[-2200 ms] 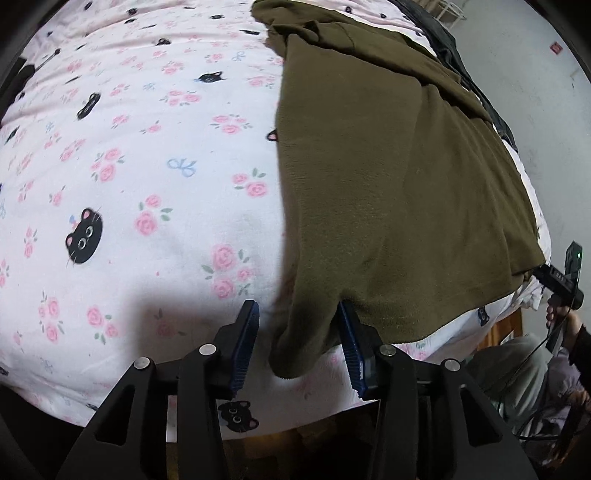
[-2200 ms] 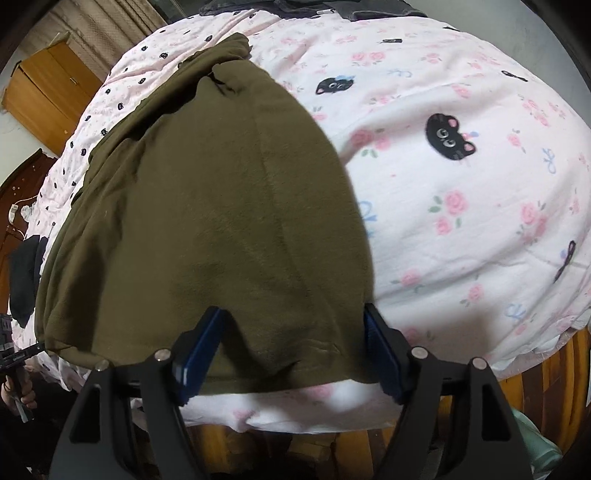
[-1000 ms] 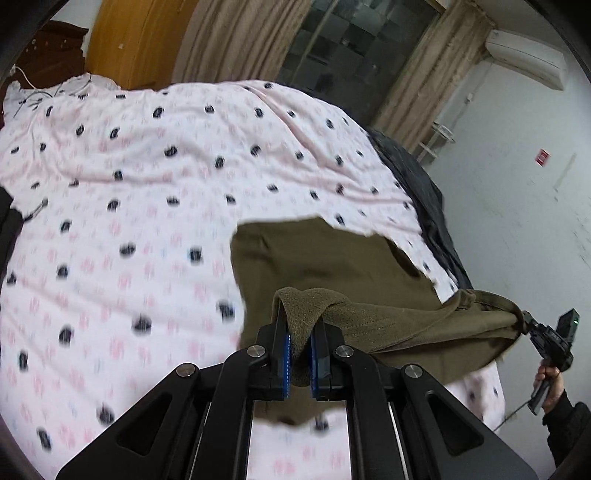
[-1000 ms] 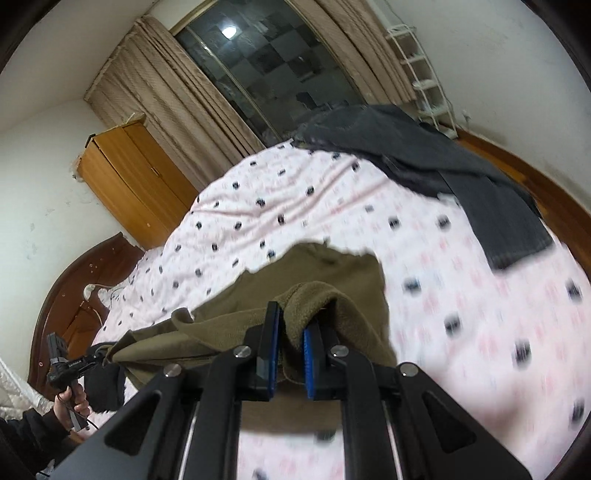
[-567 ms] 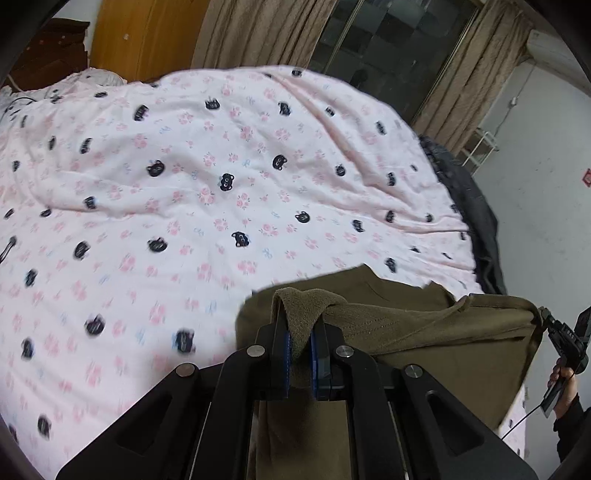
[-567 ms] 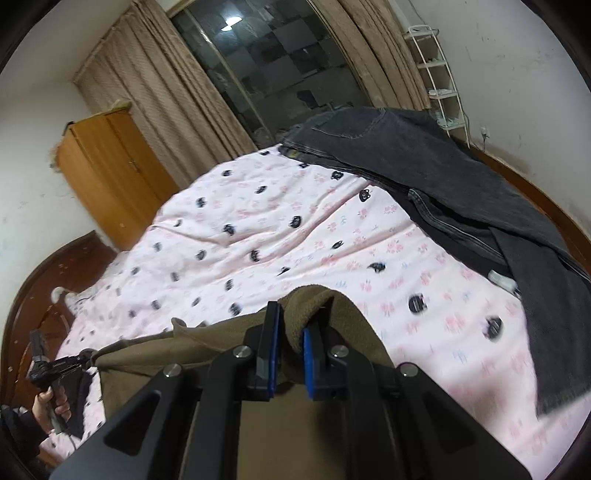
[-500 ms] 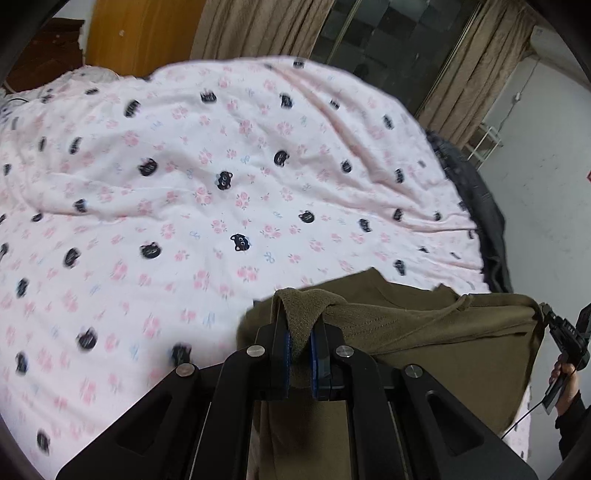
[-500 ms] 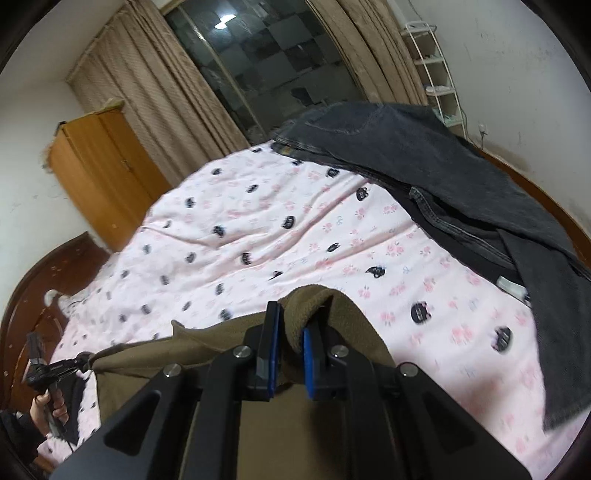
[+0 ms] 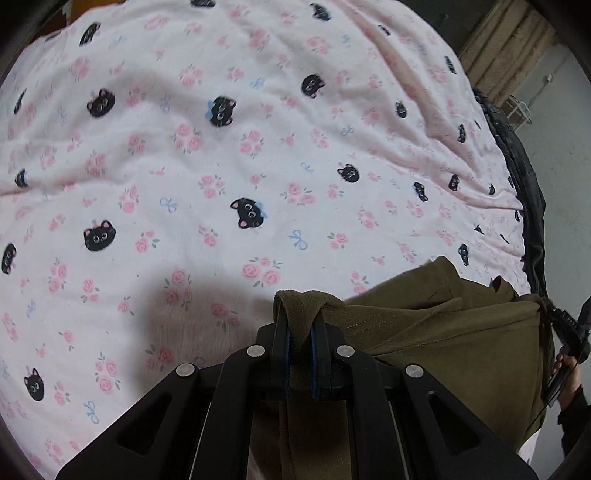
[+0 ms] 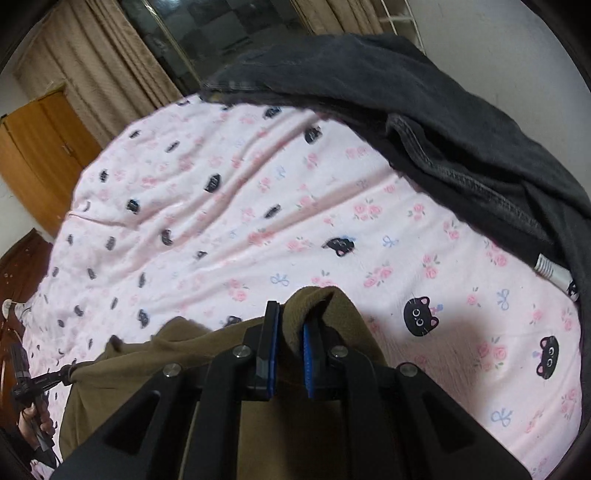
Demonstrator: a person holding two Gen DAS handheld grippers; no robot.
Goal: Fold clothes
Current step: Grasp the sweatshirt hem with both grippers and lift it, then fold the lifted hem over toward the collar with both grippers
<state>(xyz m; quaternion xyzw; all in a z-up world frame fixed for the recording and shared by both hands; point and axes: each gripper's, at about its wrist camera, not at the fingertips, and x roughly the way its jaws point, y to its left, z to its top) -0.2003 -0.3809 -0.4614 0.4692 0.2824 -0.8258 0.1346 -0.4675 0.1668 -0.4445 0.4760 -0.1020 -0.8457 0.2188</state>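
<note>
The shirt [image 9: 443,332], olive and fleecy, hangs stretched between my two claws above the bed [image 9: 221,166]. My left claw [image 9: 299,332] is clenched on one bunched corner of it; the cloth pokes up between the blue pads [image 9: 286,350] and falls away below and to the right. My right claw [image 10: 290,339] grips the other corner the same way, with a hump of fabric rising between its pads [image 10: 271,354].

From the left view the shirt runs right to where my right claw pinches it, my right hand [image 9: 567,373] just below. From the right view it runs left to my left claw, with my left hand [image 10: 35,417] under it.

Under the shirt lies the pink cover with black cat faces, roses and blue bows. Dark jeans [image 10: 461,118] lie along the bed's right edge, well apart from the shirt. Beyond are beige curtains [image 10: 96,62], a dark window [image 10: 221,29] and a wooden wardrobe [image 10: 40,155].
</note>
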